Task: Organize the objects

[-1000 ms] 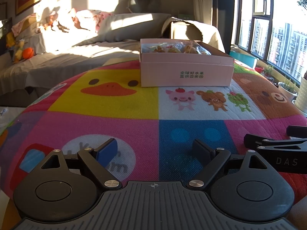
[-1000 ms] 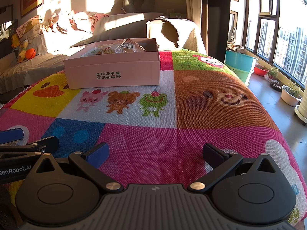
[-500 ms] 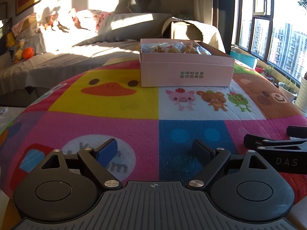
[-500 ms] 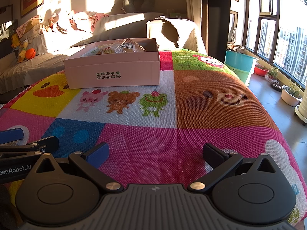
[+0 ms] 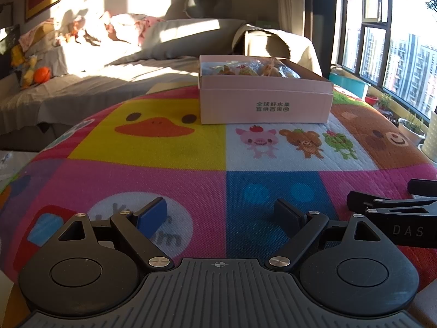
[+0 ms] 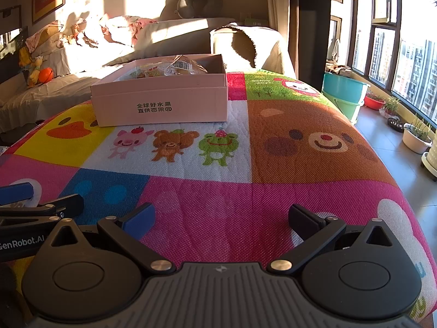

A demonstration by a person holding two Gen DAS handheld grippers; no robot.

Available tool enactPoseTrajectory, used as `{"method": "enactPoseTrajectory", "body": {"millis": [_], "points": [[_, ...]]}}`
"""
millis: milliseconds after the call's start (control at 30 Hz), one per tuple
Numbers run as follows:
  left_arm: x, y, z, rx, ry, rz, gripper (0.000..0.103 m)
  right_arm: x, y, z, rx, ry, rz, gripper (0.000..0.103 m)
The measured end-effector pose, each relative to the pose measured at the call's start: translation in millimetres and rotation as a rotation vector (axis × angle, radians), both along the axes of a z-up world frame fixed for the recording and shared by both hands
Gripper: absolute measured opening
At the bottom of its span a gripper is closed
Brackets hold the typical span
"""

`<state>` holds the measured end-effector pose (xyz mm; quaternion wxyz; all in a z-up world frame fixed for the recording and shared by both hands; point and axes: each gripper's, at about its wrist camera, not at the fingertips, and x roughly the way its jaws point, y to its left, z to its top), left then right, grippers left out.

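A pink cardboard box (image 5: 265,105) with black Chinese print stands at the far side of a colourful cartoon play mat (image 5: 169,175). It holds several plastic-wrapped snack packets (image 5: 254,68). The box also shows in the right wrist view (image 6: 161,101), with the packets (image 6: 177,65) inside. My left gripper (image 5: 220,213) is open and empty, low over the mat's near edge. My right gripper (image 6: 220,217) is open and empty beside it, to the right. Each gripper shows at the edge of the other's view: the right one (image 5: 382,205), the left one (image 6: 41,199).
A covered sofa (image 5: 114,54) with cushions and soft toys (image 5: 32,73) runs behind the mat. A draped chair (image 6: 245,46) stands behind the box. Teal tubs (image 6: 344,93) and potted plants (image 6: 415,134) line the window on the right floor.
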<state>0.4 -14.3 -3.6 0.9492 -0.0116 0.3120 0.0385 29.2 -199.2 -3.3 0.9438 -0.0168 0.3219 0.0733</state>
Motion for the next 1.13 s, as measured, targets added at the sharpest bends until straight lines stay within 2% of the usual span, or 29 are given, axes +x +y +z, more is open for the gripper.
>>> {"method": "enactPoseTrajectory", "body": {"millis": [1133], "points": [[0,11,0,-0.012,-0.001,-0.027,0.091,-4,9,2,-0.007,0.000,-0.029,0.103]]}}
